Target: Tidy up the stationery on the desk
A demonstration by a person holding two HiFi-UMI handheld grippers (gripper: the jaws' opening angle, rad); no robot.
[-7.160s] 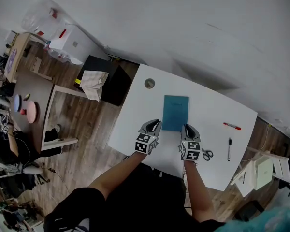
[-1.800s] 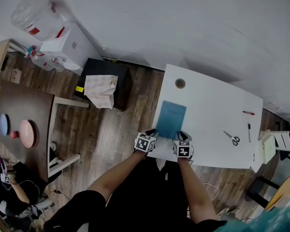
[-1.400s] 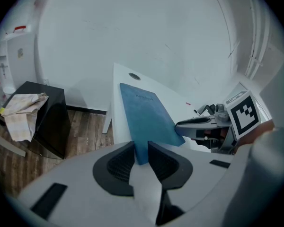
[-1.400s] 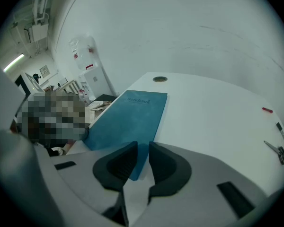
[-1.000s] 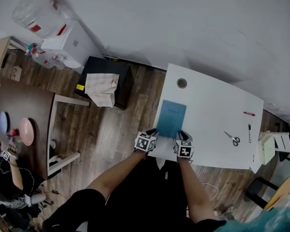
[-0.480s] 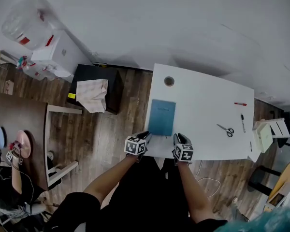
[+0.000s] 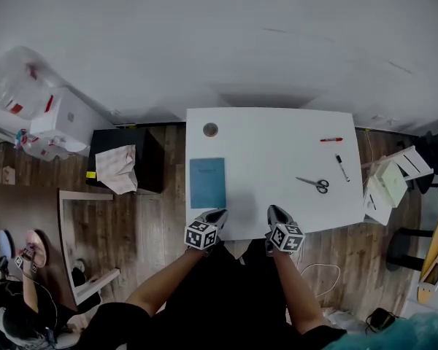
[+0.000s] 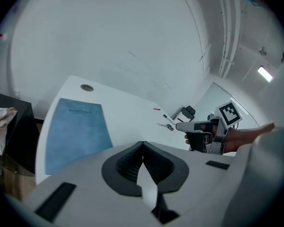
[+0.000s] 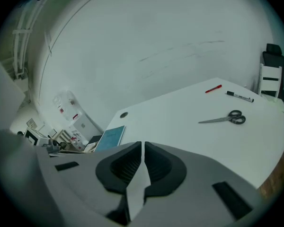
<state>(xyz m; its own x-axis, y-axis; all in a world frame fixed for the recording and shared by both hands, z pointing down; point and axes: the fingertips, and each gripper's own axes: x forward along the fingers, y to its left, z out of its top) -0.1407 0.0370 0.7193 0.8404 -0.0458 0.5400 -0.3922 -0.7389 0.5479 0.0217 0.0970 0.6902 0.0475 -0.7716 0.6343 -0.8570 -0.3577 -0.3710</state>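
A blue notebook (image 7: 207, 183) lies flat on the left part of the white desk (image 7: 277, 148), below a round cable hole (image 7: 210, 130). On the right part lie scissors (image 7: 312, 184), a black marker (image 7: 341, 168) and a red pen (image 7: 331, 139). My left gripper (image 7: 217, 215) hangs at the desk's front edge just below the notebook, clear of it. Its jaws have just been closing and now stand shut with nothing between them (image 8: 142, 143). My right gripper (image 7: 275, 211) is beside it at the front edge, shut and empty (image 9: 142, 144). The scissors (image 9: 225, 119) lie ahead of it to the right.
A black cabinet (image 7: 147, 152) with a folded cloth (image 7: 115, 169) on it stands left of the desk. A white chair (image 7: 385, 183) is at the desk's right end. A wooden table (image 7: 79, 239) stands further left. A wall runs behind the desk.
Both grippers have drawn back from the notebook's near edge to the desk's front edge and risen. The left jaws have shut. The notebook stays on the desk.
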